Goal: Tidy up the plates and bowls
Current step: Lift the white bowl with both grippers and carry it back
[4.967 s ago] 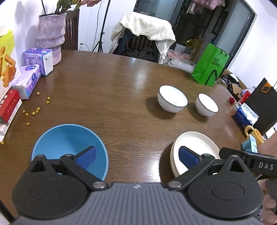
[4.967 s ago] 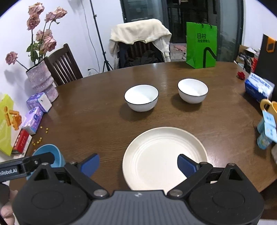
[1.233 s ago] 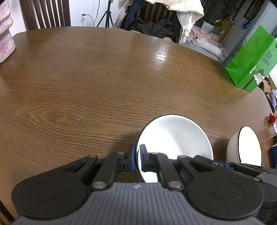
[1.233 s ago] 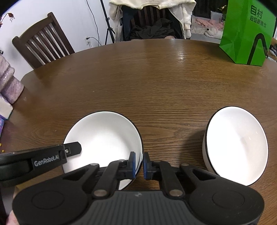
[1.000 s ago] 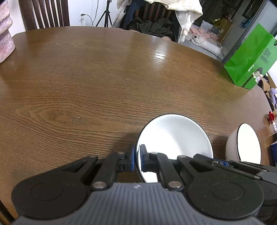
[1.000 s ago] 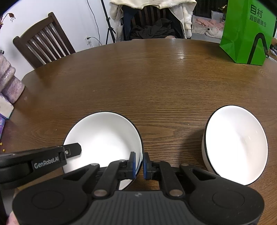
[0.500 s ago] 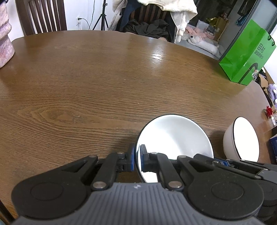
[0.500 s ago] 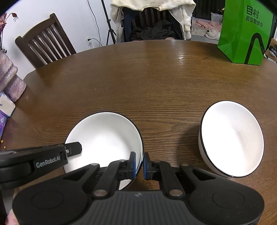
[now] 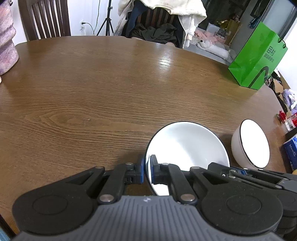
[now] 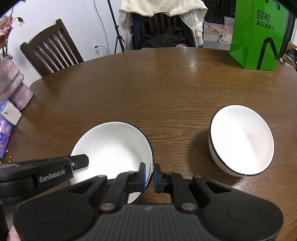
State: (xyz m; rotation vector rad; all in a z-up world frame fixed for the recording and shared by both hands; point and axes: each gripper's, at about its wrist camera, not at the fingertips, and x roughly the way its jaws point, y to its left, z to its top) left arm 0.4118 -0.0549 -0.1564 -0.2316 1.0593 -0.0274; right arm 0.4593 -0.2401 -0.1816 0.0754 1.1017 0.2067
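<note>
You see even, soft indoor light, with glare streaking the table [image 9: 165, 61] toward its far edge. A soft shadow sits left of the second bowl [image 10: 241, 139]. Fisheye bending curves the edges; far corners look perhaps slightly soft.

Both wrist cams close, shared bowl [image 9: 185, 144]

Round dark wood surface [image 10: 167, 89], glossy, light glare near far edge. White wall [image 10: 65, 16] behind. Slatted wooden chair [image 10: 50, 52] at left, second chair draped with cream sweater [image 10: 163, 7] and dark clothes. Tripod [image 10: 117, 37], cable into wall outlet [image 10: 96, 47]. Green bag [image 10: 258, 37] on far right edge. Pink vase [image 10: 13, 87] at left. Dark doorway behind.
</note>
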